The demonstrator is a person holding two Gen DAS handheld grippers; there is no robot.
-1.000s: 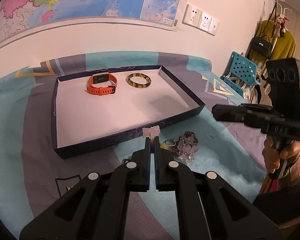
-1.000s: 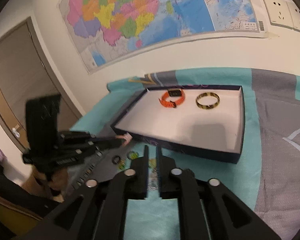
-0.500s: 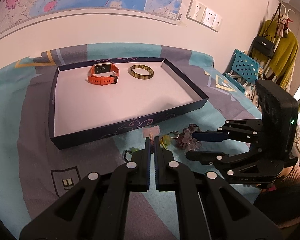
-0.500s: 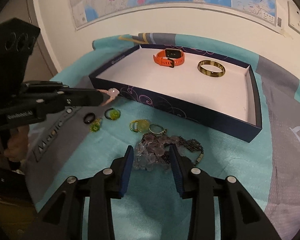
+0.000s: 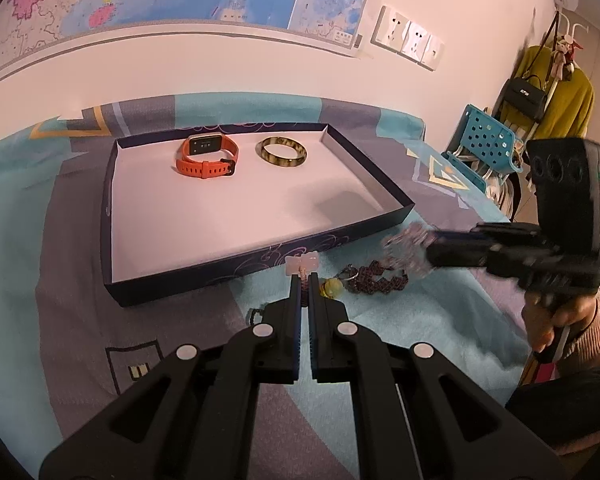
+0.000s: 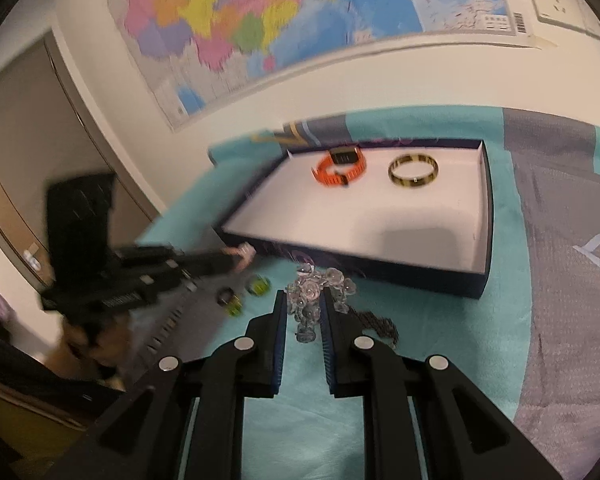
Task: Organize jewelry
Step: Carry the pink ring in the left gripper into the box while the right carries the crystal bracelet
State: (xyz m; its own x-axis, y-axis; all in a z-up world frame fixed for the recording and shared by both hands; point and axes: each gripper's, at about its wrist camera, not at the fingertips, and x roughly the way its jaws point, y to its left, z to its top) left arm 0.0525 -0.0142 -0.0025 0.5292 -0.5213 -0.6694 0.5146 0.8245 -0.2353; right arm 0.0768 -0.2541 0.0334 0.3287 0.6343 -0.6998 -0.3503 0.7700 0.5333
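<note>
A dark blue tray (image 5: 204, 276) (image 6: 485, 216) with a white floor holds an orange watch (image 5: 207, 156) (image 6: 340, 170) and a yellow-brown bangle (image 5: 283, 152) (image 6: 413, 170). My left gripper (image 5: 304, 278) is shut on a small pale pink bow-shaped piece (image 5: 302, 261), held just in front of the tray's near wall. My right gripper (image 6: 303, 300) is shut on a clear crystal bead bracelet (image 6: 314, 290), lifted off the cloth; it also shows blurred in the left wrist view (image 5: 406, 250). A dark chain (image 5: 374, 280) (image 6: 378, 326) lies on the cloth below.
Small rings lie on the teal and grey cloth: a yellow-green one (image 5: 330, 288) (image 6: 259, 285) and a dark one (image 6: 225, 296). A wall with a map stands behind the tray. A blue basket (image 5: 486, 140) and hung bags stand at the right.
My right gripper came down over the crystal bracelet, closed on it and lifted it, leaving the dark chain on the cloth. My left gripper stayed shut on the pink piece, almost still.
</note>
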